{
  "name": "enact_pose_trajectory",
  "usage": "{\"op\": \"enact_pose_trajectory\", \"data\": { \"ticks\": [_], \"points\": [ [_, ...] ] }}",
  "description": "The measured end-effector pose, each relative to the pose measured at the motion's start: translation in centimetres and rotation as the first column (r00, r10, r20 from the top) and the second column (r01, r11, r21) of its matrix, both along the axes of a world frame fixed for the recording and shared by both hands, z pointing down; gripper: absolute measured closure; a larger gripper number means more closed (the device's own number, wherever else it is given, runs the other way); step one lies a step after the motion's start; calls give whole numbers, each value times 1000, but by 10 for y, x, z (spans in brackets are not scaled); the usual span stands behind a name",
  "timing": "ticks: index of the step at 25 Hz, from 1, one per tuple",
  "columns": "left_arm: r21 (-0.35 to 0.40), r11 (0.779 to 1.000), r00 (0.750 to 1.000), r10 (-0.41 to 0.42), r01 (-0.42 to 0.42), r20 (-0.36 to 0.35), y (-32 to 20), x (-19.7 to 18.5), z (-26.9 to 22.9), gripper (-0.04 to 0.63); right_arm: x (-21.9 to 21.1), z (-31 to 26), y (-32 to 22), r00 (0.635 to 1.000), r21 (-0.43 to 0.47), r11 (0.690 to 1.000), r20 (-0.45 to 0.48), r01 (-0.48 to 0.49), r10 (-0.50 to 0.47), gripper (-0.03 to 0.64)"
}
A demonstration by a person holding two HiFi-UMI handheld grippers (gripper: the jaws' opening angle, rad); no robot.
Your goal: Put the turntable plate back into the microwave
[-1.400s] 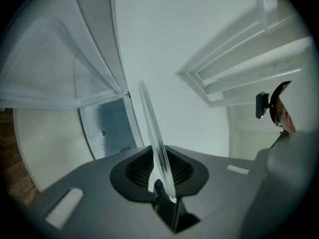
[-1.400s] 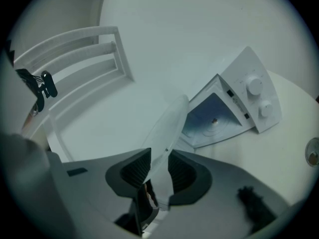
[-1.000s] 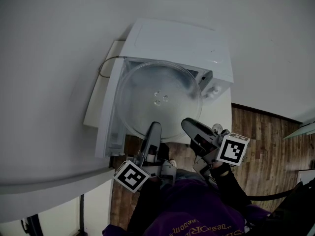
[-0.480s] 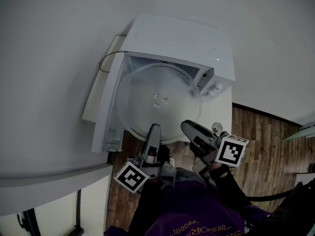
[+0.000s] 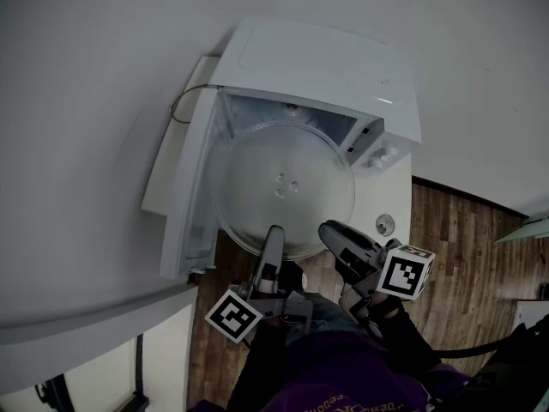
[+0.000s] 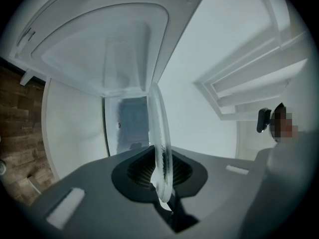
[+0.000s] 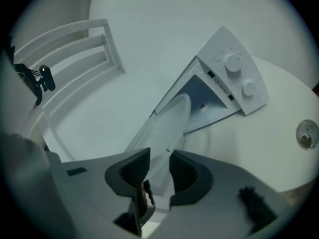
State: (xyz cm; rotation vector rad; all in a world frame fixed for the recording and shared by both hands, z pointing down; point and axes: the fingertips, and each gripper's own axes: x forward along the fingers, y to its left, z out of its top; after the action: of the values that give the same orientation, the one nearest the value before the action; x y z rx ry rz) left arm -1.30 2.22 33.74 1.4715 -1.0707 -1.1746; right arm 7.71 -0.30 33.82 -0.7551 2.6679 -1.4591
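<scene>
Nearly closed, the jaws of the left gripper [image 6: 162,174] had just tightened further on the rim of the turntable plate [image 6: 160,128]. The left gripper view showed the plate edge-on, a clear glass band rising from between the ribbed pads. Beyond it stood the open microwave door [image 6: 114,44] and, below that, the bluish cavity [image 6: 132,123]. Wooden floor [image 6: 20,108] showed at the left edge.

The right gripper view showed the right gripper [image 7: 158,171] with its jaws much wider, having just opened a little more. The plate's rim slanted through the gap and filled it from pad to pad, so this gripper too had hold of the glass. The plate ran on toward the microwave [image 7: 238,76], its far edge over the cavity's mouth, near the two knobs [image 7: 232,62]. A small round object [image 7: 306,134] lay on the white table [image 7: 259,148].

From the head view, both grippers gripped the plate's near rim side by side. The plate hung roughly level in front of the opening, covering most of it, with the door swung out to the left. A purple garment [image 5: 343,376] filled the bottom edge.
</scene>
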Motion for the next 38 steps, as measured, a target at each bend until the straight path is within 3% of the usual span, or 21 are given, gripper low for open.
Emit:
{"op": "enact_pose_trajectory", "data": {
  "ticks": [5, 15, 24, 26, 28, 38],
  "points": [
    [-4, 1000, 999, -6, 6, -49, -6, -1, 10, 561, -2, 6, -6, 1000, 40, 999, -16, 7, -7, 492],
    [-15, 1000, 997, 5, -6, -71, -30, -8, 34, 560, 10, 25, -16, 980, 146, 989, -198, 21, 9, 431],
    [-66, 998, 998, -24, 21, -58, -62, -16, 62, 558, 7, 49, -4, 907, 194, 968, -417, 160, -66, 434],
    [-73, 997, 999, -22, 18, -47, -69, -14, 68, 557, 7, 52, -4, 885, 216, 960, -461, 181, -63, 470],
    [-77, 997, 999, -21, 18, -36, -76, -13, 73, 557, 6, 57, -5, 872, 222, 958, -487, 182, -53, 566],
    [-94, 995, 998, -32, 27, -52, -95, -12, 90, 557, -12, 77, -7, 851, 224, 950, -519, 217, -72, 606]
  ]
}}
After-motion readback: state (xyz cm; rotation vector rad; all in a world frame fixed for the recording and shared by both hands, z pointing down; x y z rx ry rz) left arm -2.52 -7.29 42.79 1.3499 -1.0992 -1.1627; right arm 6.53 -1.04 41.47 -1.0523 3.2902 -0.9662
